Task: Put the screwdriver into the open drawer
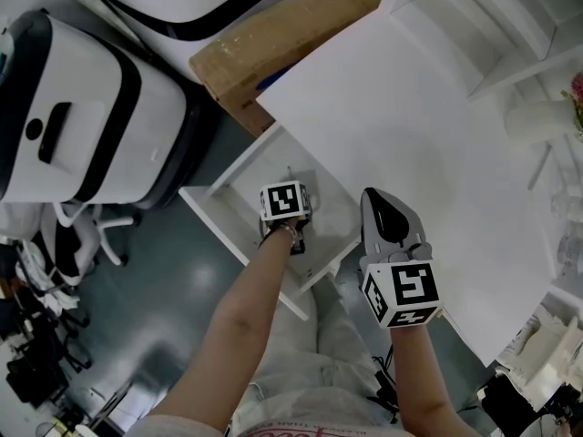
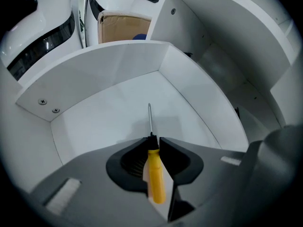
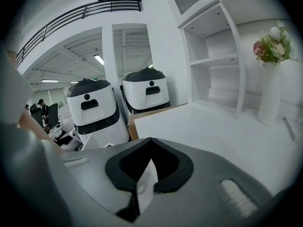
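The white table (image 1: 410, 107) fills the upper right of your head view. The open drawer (image 1: 232, 203) juts from its edge toward the lower left, just below the brown cardboard box (image 1: 273, 39).

Your left gripper (image 2: 152, 141) hangs inside the drawer at the centre of the head view, pointing steeply down at the white drawer floor. Your right gripper (image 1: 372, 198) sits to its right, over the table edge, with its jaws together and nothing between them.

The screwdriver (image 2: 155, 174) is clamped in the left jaws. Its yellow handle lies back between them and the tips pinch its black collar. The thin metal shaft sticks out past the tips toward the drawer floor. You cannot tell whether its point touches the floor.
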Tool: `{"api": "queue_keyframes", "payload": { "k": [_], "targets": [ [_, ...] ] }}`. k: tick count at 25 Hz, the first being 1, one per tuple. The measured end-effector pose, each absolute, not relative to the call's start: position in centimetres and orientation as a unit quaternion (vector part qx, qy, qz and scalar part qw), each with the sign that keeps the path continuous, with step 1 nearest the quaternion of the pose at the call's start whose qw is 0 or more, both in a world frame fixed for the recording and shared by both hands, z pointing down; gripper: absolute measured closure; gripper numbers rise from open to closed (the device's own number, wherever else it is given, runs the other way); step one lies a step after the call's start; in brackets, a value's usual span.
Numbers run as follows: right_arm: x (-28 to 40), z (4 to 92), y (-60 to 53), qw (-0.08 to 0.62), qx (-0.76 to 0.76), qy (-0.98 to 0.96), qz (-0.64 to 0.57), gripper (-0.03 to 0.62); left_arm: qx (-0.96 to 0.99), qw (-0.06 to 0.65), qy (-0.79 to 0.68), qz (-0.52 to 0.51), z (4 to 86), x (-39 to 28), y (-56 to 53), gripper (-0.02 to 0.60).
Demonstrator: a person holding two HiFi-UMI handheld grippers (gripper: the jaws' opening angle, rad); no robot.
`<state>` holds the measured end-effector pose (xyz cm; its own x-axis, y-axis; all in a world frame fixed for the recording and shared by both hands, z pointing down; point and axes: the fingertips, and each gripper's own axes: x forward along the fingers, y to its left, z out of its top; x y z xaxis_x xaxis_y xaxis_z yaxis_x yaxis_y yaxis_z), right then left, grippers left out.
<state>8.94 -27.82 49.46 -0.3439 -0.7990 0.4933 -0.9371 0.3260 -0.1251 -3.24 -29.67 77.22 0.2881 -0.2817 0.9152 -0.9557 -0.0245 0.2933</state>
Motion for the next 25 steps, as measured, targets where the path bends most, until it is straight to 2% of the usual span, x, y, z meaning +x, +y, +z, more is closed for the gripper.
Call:
{"api": "queue_keyframes", "payload": {
  "k": [5, 9, 19, 25],
  "targets": [
    [9.3, 49.3, -27.8, 0.172, 0.552, -0.791, 0.200, 0.592, 0.631, 0.498, -0.488, 0.340, 77.2, -3.0, -29.8, 0.471],
    [9.3, 49.2, -27.8, 0.170, 0.553, -0.791, 0.199, 0.592, 0.629, 0.500, -0.487, 0.342, 77.1, -3.2, -29.7, 0.423],
    [9.5, 47.6, -27.9, 0.161, 0.554, -0.794, 0.192, 0.592, 0.632, 0.494, -0.485, 0.347, 75.8, -3.6, -29.3, 0.368],
    [9.6, 46.1, -28.3, 0.161, 0.551, -0.800, 0.174, 0.592, 0.633, 0.491, -0.495, 0.336, 74.5, -3.8, -29.2, 0.362]
  ]
}}
